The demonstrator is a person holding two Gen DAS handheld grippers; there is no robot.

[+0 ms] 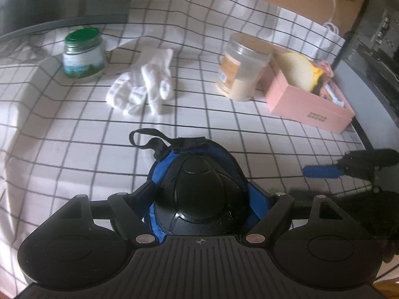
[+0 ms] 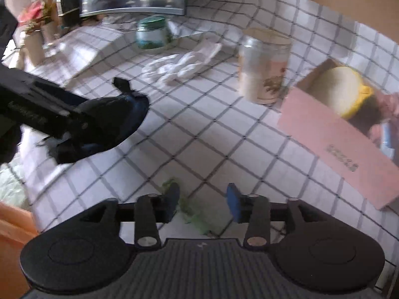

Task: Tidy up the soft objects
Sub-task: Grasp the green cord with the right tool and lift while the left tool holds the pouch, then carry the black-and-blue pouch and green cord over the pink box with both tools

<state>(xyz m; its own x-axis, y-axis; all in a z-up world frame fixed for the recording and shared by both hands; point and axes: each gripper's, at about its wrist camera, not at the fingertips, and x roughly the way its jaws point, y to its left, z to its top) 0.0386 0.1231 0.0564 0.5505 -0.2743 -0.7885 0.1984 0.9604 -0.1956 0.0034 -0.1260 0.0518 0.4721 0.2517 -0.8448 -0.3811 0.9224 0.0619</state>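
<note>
My left gripper point(image 1: 199, 199) is shut on a black and blue knee pad point(image 1: 199, 186) with a black strap, held above the checked cloth; it also shows in the right wrist view point(image 2: 117, 122). White gloves point(image 1: 144, 84) lie crumpled on the cloth ahead, also seen in the right wrist view point(image 2: 179, 67). A pink box point(image 1: 306, 104) at the right holds a cream and yellow soft item point(image 1: 296, 69). My right gripper point(image 2: 203, 201) is open and empty over the cloth, above a small green scrap point(image 2: 197, 219).
A green-lidded jar point(image 1: 82, 52) stands at the back left and a clear tub of pale cream point(image 1: 242, 69) beside the pink box. A grey appliance point(image 1: 62, 2) sits at the back, a dark screen point(image 1: 374, 49) at the right.
</note>
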